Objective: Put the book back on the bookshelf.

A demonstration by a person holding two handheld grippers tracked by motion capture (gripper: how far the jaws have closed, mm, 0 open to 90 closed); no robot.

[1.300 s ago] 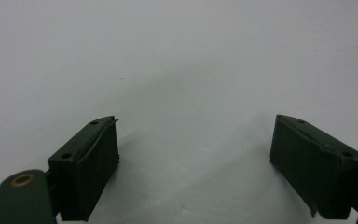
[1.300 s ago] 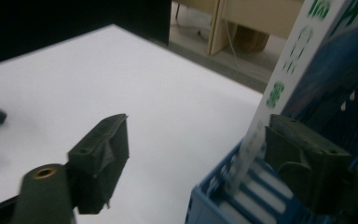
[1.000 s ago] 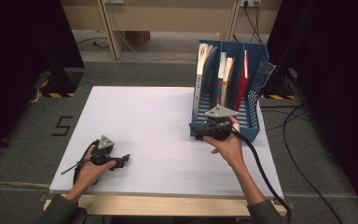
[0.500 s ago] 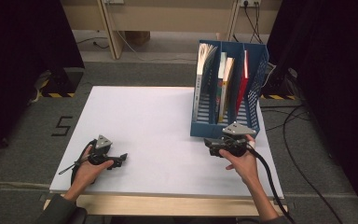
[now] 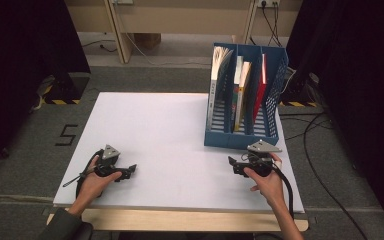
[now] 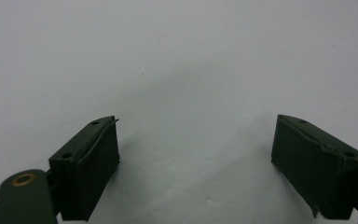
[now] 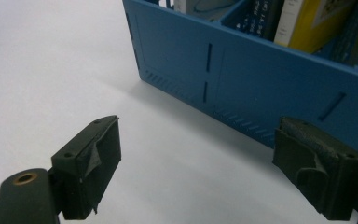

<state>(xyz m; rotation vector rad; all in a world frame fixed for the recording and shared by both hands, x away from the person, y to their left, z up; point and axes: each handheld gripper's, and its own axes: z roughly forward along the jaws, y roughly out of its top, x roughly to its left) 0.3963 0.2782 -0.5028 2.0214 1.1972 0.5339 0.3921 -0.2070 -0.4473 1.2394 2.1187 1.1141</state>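
The blue file rack (image 5: 240, 137) stood upright at the table's (image 5: 155, 125) far right, its books (image 5: 240, 95) on end; rigid plastic, probably heavy when loaded. The right gripper (image 5: 236, 165), jaws wide and empty, lay just beside it. A book's stiff spine looked the best hold. The left gripper (image 5: 130, 171) rested open, well apart.

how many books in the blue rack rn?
3 that I can make out, all upright in the blue rack: a pale one in the left slot, a multicoloured one in the middle, a red one in the right. Thinner ones may be hidden behind the dividers.
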